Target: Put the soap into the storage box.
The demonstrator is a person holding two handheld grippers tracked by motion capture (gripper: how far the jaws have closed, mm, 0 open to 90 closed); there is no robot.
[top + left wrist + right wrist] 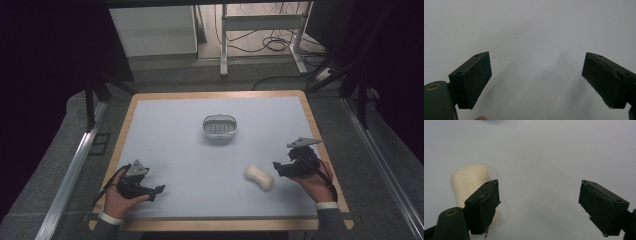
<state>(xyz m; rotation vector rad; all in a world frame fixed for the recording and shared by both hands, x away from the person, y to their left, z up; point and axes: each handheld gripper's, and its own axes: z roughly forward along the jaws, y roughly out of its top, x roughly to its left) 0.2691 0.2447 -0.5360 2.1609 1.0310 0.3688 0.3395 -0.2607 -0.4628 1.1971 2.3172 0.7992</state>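
Note:
A cream bar of soap (259, 176) lies on the pale blue table mat, front right of centre. In the right gripper view the soap (469, 182) sits partly behind the left jaw, outside the gap. My right gripper (276, 168) is just right of the soap, open, with nothing between its jaws (537, 205). A grey oval soap dish (219, 127) stands at the middle of the mat. At the front left my left gripper (159, 191) rests low over bare mat, open and empty (536, 80).
The wooden table rim (220, 94) frames the mat. Beyond the far edge are a white cabinet (152, 30), desk legs (223, 45) and loose cables on the floor. Metal rails (75, 170) run along both sides of the table.

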